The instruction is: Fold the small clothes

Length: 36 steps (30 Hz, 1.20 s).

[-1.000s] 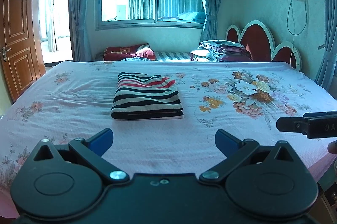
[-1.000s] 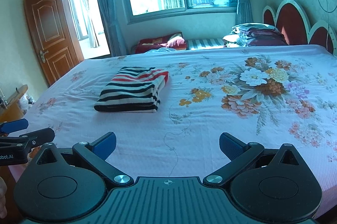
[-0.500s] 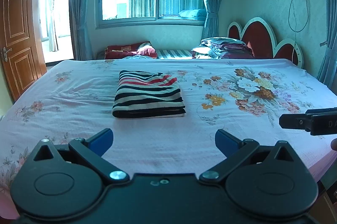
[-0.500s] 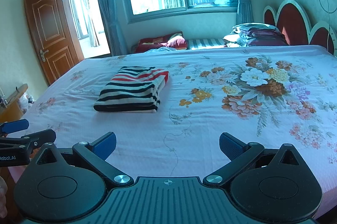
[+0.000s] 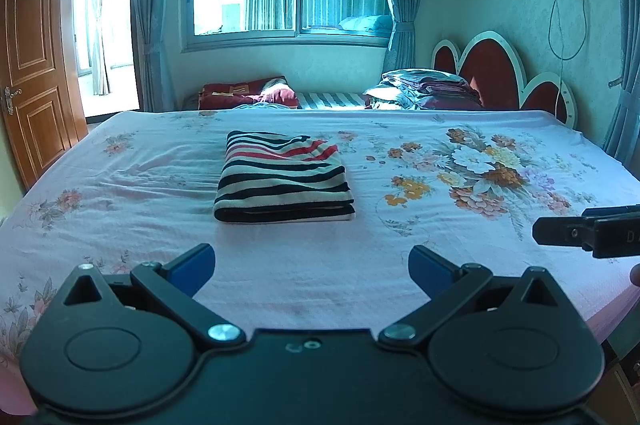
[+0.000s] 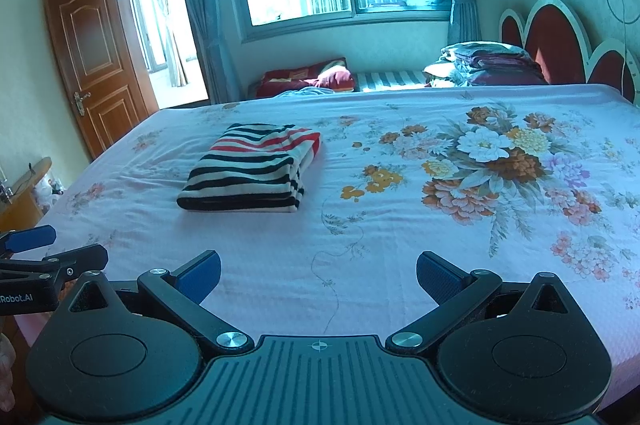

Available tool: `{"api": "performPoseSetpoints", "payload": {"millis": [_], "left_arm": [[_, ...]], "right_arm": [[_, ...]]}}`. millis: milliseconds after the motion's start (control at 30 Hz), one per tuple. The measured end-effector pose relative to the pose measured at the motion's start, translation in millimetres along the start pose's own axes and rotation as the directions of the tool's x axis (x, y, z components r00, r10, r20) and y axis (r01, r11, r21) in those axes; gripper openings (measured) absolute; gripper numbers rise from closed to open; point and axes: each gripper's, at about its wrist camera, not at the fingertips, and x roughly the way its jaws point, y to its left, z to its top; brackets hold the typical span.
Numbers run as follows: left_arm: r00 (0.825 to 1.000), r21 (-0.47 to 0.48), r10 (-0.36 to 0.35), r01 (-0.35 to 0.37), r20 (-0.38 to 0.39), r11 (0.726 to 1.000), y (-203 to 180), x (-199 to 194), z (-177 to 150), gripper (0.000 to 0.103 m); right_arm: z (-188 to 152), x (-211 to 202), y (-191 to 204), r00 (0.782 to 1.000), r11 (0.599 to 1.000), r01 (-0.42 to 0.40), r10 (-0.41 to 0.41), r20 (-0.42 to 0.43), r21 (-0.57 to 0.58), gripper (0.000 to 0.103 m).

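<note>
The striped garment [image 5: 285,177] lies folded in a neat rectangle on the bed [image 5: 400,265], left of the big flower print [image 5: 488,169] on the sheet, and nothing touches it. The left tongs [image 5: 312,261] are over the near edge of the bed, well apart from the garment, spread wide and holding nothing. The right tongs [image 6: 318,271] are just beside them, also wide and holding nothing. Folded bedding [image 6: 492,61] is stacked near the red headboard [image 6: 560,37].
</note>
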Motion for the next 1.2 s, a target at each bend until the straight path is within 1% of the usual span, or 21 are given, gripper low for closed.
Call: {"api": "performPoseSetpoints", "payload": {"millis": [233,1200], "left_arm": [[1.000,-0.013,0.002,-0.002,-0.003,1.000,4,3,-1,0.103],[1.000,-0.005,0.004,-0.004,0.001,1.000,8,4,-1,0.103]], "right_arm": [[1,4,2,1.000,1.000,0.002,-0.002,-0.008,-0.007,0.103],[3,12,4,1.000,1.000,-0.008,0.008,-0.010,-0.018,0.103]]}}
